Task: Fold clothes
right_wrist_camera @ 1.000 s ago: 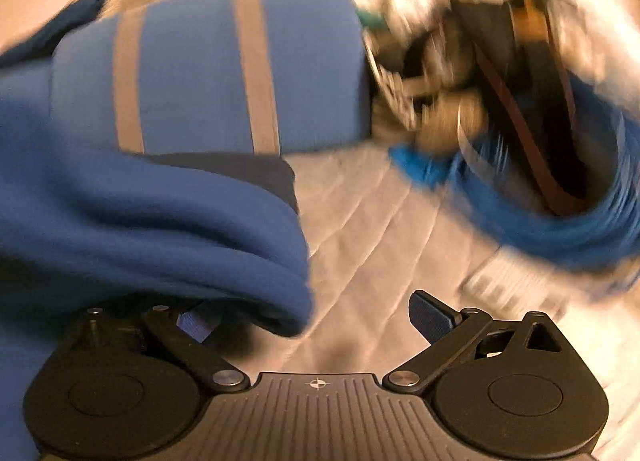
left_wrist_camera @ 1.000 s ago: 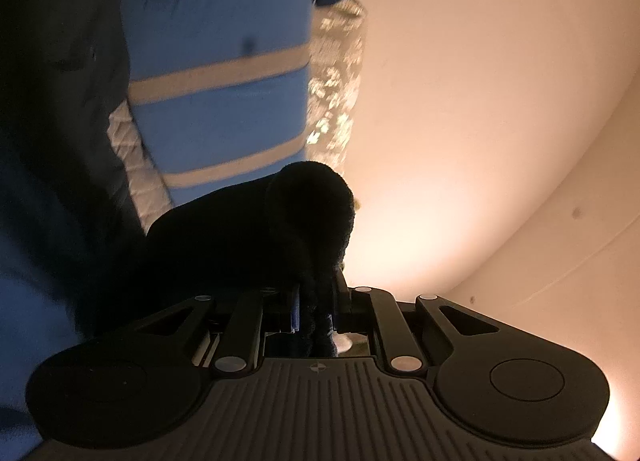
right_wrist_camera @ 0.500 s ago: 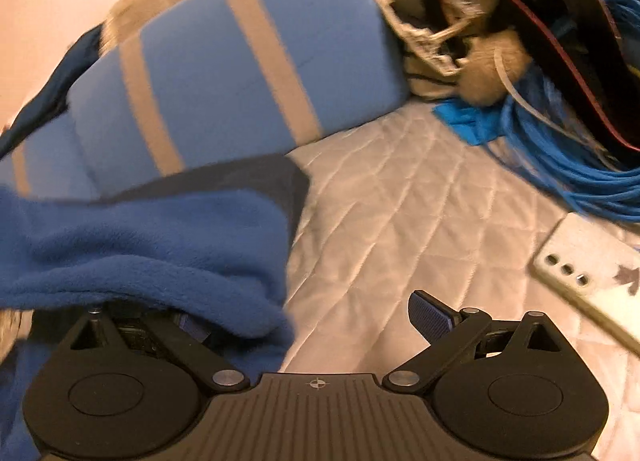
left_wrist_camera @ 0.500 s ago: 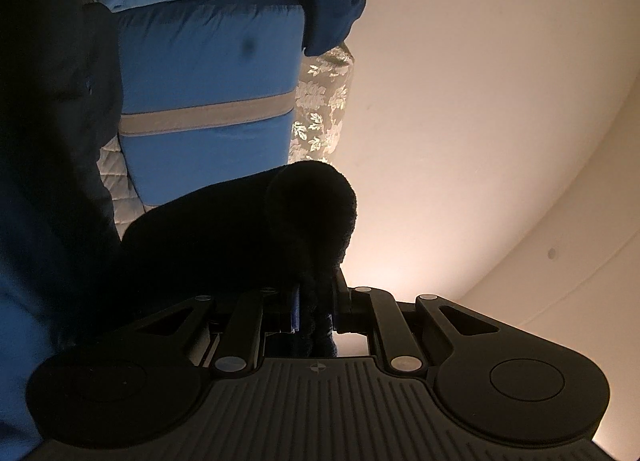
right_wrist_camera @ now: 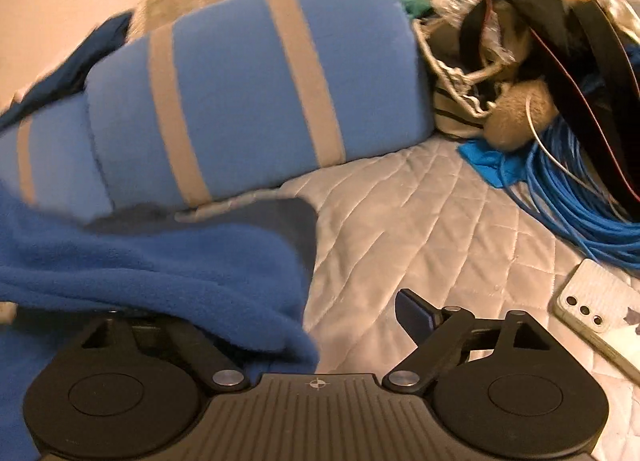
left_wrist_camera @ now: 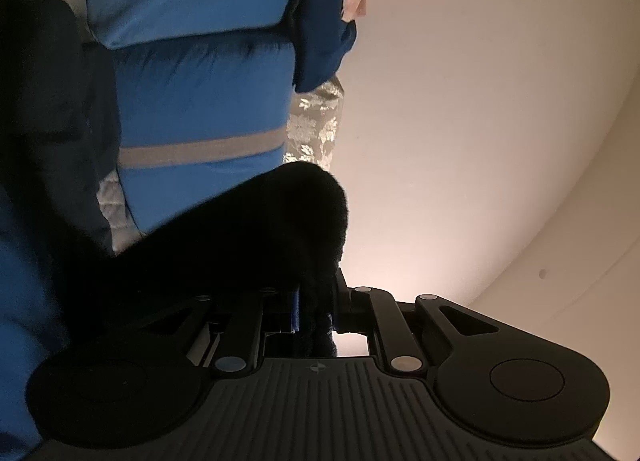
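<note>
**Left wrist view: fleece pinched, much of it in shadow**

The left gripper has its jaws closed on a fold of the dark blue fleece garment, which bulges black and featureless above the fingers; its shape there is hard to make out. Behind the fleece stands a rolled light blue blanket with grey stripes, cut off at the frame's top.

In the right wrist view, the right gripper stands with jaws apart. Its left finger is hidden under the fleece garment, draped over it; only the right fingertip shows. The fleece lies on the quilted grey bedcover, against the blanket. Right of the blanket sit a coiled blue cable and a white phone, partly cropped. No writing is legible.
</note>
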The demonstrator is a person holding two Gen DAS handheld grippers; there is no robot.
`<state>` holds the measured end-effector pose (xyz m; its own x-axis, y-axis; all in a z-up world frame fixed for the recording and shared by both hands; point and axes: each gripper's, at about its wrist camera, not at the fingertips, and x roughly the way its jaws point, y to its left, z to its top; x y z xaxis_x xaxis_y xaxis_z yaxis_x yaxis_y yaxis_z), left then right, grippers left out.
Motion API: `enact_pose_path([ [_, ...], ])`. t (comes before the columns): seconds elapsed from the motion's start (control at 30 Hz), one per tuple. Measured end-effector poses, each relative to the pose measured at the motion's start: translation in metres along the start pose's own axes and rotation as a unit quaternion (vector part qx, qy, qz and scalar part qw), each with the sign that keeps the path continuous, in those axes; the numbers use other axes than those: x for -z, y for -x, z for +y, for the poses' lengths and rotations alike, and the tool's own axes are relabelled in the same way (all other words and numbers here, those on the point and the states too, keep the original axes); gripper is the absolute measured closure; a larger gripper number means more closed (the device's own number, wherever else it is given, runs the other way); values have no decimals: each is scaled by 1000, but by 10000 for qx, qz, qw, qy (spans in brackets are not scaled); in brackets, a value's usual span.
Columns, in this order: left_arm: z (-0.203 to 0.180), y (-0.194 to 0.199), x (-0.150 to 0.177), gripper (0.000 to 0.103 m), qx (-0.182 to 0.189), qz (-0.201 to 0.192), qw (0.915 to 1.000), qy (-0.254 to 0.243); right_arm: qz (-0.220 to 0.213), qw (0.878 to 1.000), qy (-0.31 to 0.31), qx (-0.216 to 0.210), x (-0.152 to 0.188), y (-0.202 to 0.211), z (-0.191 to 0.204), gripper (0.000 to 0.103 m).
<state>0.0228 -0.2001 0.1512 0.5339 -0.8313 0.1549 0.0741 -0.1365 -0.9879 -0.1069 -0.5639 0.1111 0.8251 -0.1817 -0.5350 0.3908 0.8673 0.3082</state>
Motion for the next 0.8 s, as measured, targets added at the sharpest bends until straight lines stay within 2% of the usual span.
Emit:
enact_pose_path([
  [0.17,7,6,-3,90,-308,54,9994,-156,-7,9986,-531,62,-37,-4,-26,15],
  [0.27,14,9,-3,90,-381,26,9992,-75,179,9983,-498,228,-46,-12,-31,7],
  [0.37,15,12,-5,90,-442,28,9990,-65,410,9982,-72,431,-43,-21,-31,0],
  [0.43,15,13,-7,90,-494,28,9988,-67,583,9961,407,530,-38,-28,-29,0],
  [0.6,18,9,-5,90,-495,31,9988,-19,901,9825,1592,358,-30,-30,-26,0],
  [0.8,17,9,-4,90,-369,42,9993,1,1024,9878,1174,-91,-21,-18,-29,0],
])
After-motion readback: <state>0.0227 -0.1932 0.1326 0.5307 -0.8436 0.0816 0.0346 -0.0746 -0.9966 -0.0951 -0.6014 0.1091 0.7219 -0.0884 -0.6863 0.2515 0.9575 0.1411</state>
